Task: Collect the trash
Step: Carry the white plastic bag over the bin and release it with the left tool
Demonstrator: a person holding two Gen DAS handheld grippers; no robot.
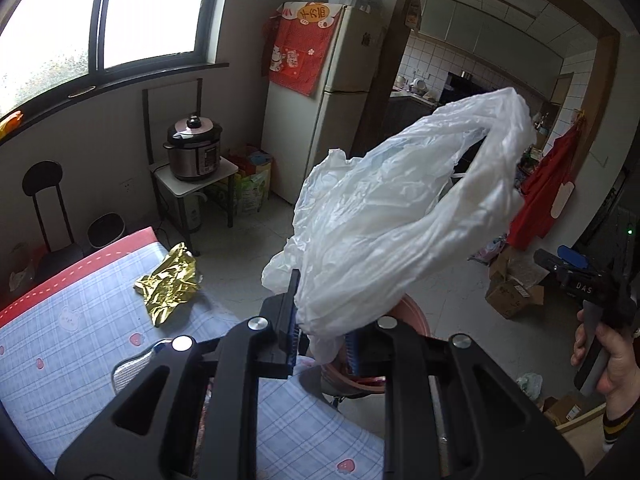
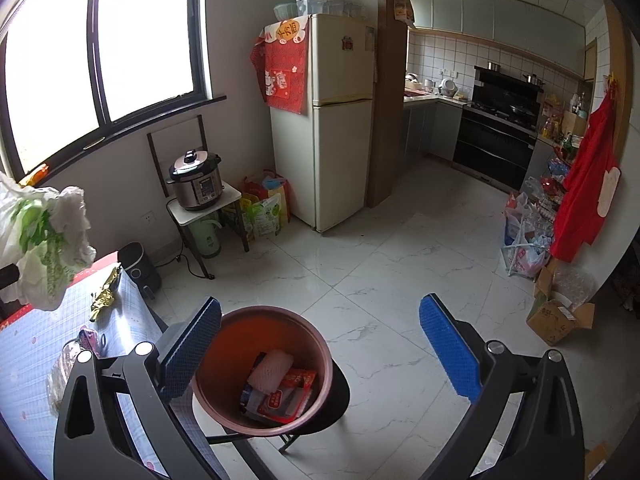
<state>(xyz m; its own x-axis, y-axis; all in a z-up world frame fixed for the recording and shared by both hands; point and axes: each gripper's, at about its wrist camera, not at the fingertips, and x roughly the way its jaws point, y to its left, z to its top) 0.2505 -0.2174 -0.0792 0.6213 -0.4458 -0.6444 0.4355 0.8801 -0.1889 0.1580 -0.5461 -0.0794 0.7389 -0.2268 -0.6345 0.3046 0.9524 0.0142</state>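
My left gripper (image 1: 324,344) is shut on a crumpled white plastic bag (image 1: 400,216) and holds it in the air over the table's corner. The bag also shows at the left edge of the right wrist view (image 2: 44,240), with green print on it. A pink trash bucket (image 2: 280,316) stands on a black stool below, holding red wrappers and white foam (image 2: 276,388). Its rim shows under the bag in the left wrist view (image 1: 416,316). My right gripper (image 2: 320,348) is open and empty, jaws wide above the bucket. A crumpled gold foil (image 1: 168,284) lies on the table.
The table with a checked blue cloth (image 1: 80,344) is at the left. A plastic packet (image 2: 60,376) lies near its edge. A rice cooker (image 2: 196,184) on a small stand, a fridge (image 2: 340,120), cardboard boxes (image 2: 560,316) and bags (image 2: 524,240) line the floor.
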